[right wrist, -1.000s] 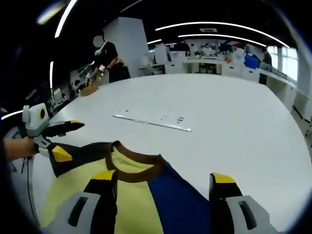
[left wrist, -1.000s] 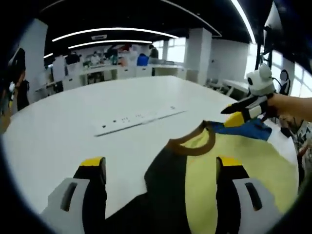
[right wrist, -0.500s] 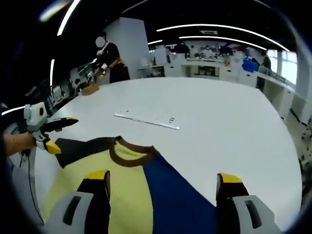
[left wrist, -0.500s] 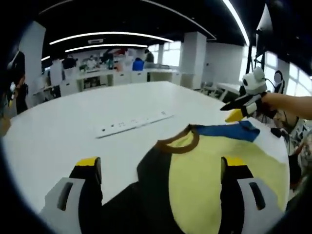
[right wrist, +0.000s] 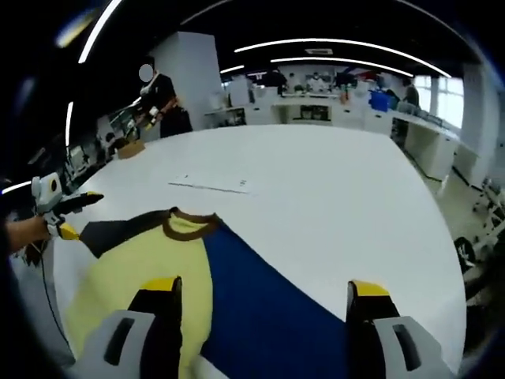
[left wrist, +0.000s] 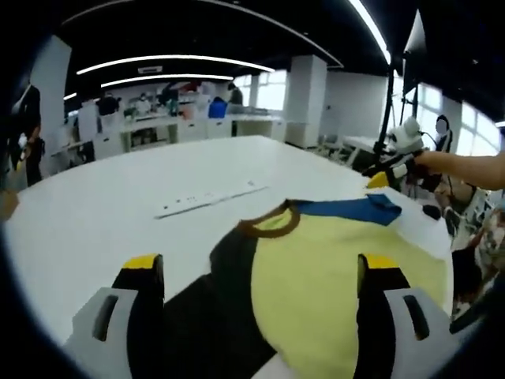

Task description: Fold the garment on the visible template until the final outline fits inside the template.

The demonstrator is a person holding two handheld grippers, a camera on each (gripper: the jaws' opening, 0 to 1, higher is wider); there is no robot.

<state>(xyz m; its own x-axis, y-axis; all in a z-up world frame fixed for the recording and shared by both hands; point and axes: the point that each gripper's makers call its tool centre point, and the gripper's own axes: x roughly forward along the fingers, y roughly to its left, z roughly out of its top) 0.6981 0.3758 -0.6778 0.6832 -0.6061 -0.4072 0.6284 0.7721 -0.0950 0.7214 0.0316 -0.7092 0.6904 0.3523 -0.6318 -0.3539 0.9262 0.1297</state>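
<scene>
My left gripper [left wrist: 256, 272] and right gripper [right wrist: 260, 296] both hang with jaws apart over the T-shirt [right wrist: 189, 292] lying flat on the white table [right wrist: 331, 197]; folding hasn't started, so next I grab a sleeve

A long white strip with small dark marks [left wrist: 207, 199] is lying on the white table [left wrist: 95, 213] — beyond it, cluttered white benches [right wrist: 331, 103] are standing under ceiling light strips [right wrist: 331, 43].

The shirt [left wrist: 316, 268] is made of soft matt cloth with a ribbed collar [right wrist: 189, 223]. The table [right wrist: 331, 197] is seen as smooth and slightly glossy.
</scene>
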